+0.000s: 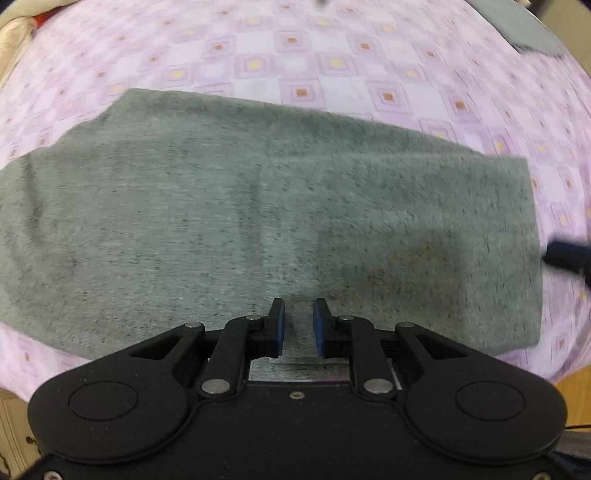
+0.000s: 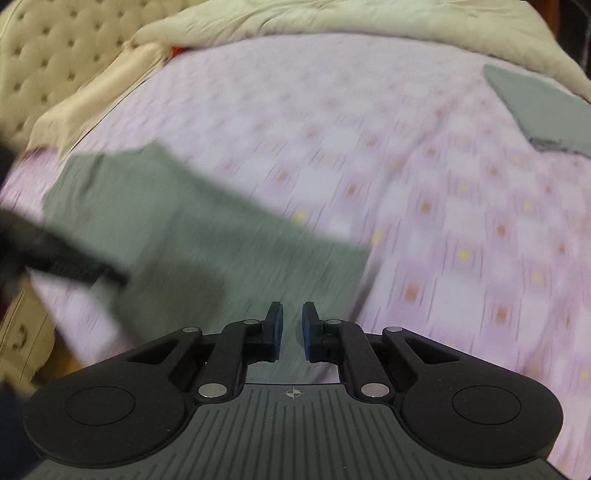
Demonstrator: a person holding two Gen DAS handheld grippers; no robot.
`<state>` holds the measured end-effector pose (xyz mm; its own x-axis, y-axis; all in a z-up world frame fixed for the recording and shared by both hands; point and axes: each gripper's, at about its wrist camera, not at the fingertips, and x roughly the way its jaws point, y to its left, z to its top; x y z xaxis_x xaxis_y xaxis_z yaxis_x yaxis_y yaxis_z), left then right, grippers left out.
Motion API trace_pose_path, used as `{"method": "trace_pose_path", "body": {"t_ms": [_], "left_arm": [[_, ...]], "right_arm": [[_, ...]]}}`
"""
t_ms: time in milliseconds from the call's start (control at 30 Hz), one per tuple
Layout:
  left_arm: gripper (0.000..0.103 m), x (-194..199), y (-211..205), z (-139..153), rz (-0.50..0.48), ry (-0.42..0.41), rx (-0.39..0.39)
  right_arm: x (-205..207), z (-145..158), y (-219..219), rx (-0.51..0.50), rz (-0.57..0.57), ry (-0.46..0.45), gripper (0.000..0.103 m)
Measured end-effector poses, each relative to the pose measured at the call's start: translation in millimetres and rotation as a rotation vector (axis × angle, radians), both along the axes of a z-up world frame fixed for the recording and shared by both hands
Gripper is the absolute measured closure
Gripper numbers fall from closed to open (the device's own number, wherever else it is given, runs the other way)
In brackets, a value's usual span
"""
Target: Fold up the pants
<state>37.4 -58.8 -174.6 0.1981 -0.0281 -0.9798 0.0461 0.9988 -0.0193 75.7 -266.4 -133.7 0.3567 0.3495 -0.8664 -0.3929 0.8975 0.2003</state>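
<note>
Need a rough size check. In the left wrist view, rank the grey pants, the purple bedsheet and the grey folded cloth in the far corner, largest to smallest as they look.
1. purple bedsheet, though largely covered
2. grey pants, nearer the camera
3. grey folded cloth, far and cut off, so unsure

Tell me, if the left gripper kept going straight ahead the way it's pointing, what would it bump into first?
Probably the grey pants. The left gripper points down at them where they lie flat on the purple bedsheet, with nothing visibly between. How far off the cloth is, the picture doesn't show.
</note>
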Motion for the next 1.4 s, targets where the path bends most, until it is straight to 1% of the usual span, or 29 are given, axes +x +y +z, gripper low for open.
{"method": "trace_pose_path", "body": {"t_ms": [67,133,200,233,300,367,433,467,500,567,600,633,700,767,933,1000,1067,1167,1267,1400], "left_arm": [[0.076,-6,5,3,0.032,-0.004,0.0],[0.076,-13,12,7,0.071,-0.006,0.005],[0.076,-22,25,9,0.111,-0.005,0.008],[0.076,-28,30,11,0.132,-0.004,0.01],[0.076,-35,45,17,0.178,-0.004,0.012],[0.076,-43,58,19,0.234,-0.016,0.006],[0.071,-52,79,20,0.295,-0.025,0.003],[0.066,-58,89,22,0.321,-0.032,0.005],[0.063,-63,99,22,0.344,-0.04,0.009],[0.062,-72,120,23,0.376,-0.05,0.015],[0.062,-75,132,23,0.385,-0.055,0.015],[0.062,-74,141,23,0.39,-0.061,0.015],[0.061,-75,160,23,0.395,-0.072,0.024],[0.06,-71,179,21,0.392,-0.087,0.031],[0.058,-61,237,27,0.385,-0.134,0.018],[0.05,-57,262,32,0.39,-0.155,0.006],[0.048,-52,287,36,0.386,-0.179,-0.005],[0.047,-42,322,36,0.362,-0.203,-0.008],[0.042,-33,353,32,0.331,-0.209,-0.027],[0.041,-19,384,20,0.272,-0.189,-0.058]], "right_arm": [[23,-9,2,-0.013,-0.017,-0.007,0.092],[42,-25,5,-0.039,-0.028,0.024,0.092],[53,-39,11,-0.065,-0.033,0.053,0.092],[56,-38,13,-0.069,-0.031,0.043,0.092],[55,-34,19,-0.089,-0.022,0.035,0.092],[49,-26,20,-0.085,-0.023,0.003,0.092],[42,-18,21,-0.059,-0.032,-0.014,0.091],[36,-13,16,-0.045,-0.037,-0.02,0.091],[34,-9,17,-0.03,-0.041,-0.029,0.089],[24,1,24,-0.006,-0.044,-0.049,0.085],[23,3,29,0.004,-0.044,-0.052,0.08],[18,6,34,0.015,-0.044,-0.056,0.077],[11,11,47,0.027,-0.049,-0.059,0.074],[2,15,64,0.025,-0.059,-0.059,0.074],[-8,25,118,0.017,-0.07,-0.064,0.074],[-6,27,140,0.019,-0.062,-0.073,0.074],[-7,31,161,0.022,-0.06,-0.081,0.074],[-8,34,189,0.028,-0.059,-0.095,0.074],[-12,36,213,0.023,-0.058,-0.104,0.074],[-18,37,237,-0.002,-0.057,-0.104,0.074]]}}
